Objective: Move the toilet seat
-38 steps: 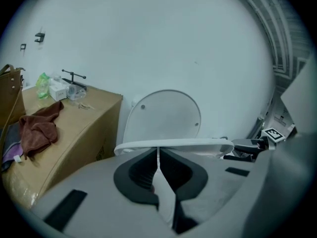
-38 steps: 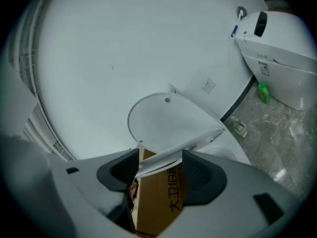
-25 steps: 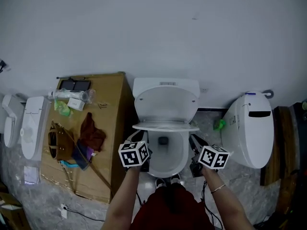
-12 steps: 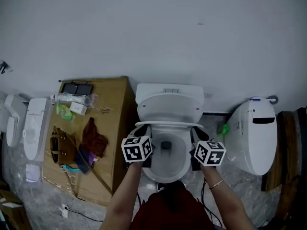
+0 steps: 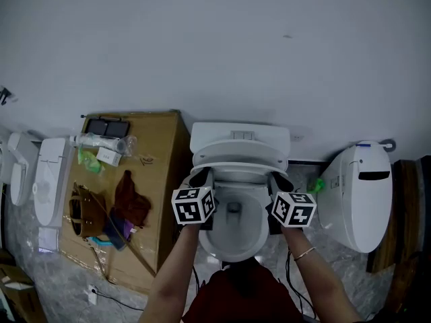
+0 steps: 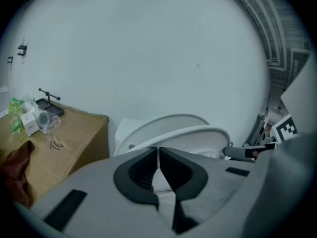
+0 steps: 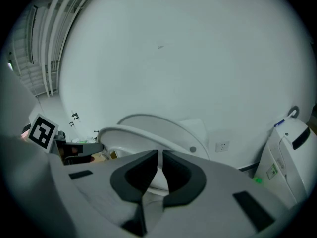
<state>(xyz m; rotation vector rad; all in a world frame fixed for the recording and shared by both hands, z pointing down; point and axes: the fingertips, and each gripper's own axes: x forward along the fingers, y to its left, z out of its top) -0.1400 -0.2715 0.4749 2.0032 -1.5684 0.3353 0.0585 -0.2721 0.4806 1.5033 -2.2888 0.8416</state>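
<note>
A person is holding the left gripper (image 5: 201, 175) and right gripper (image 5: 281, 179), both jaws clenched shut, at either side of a half-raised toilet seat (image 5: 239, 168).

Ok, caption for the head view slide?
Left tongs and right tongs, both shut, flank the white plastic toilet seat, part-raised above the white ceramic bowl.

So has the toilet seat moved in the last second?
Yes. The toilet seat has swung up and back, closing most of its gap to the upright lid in front of the tank.
</note>
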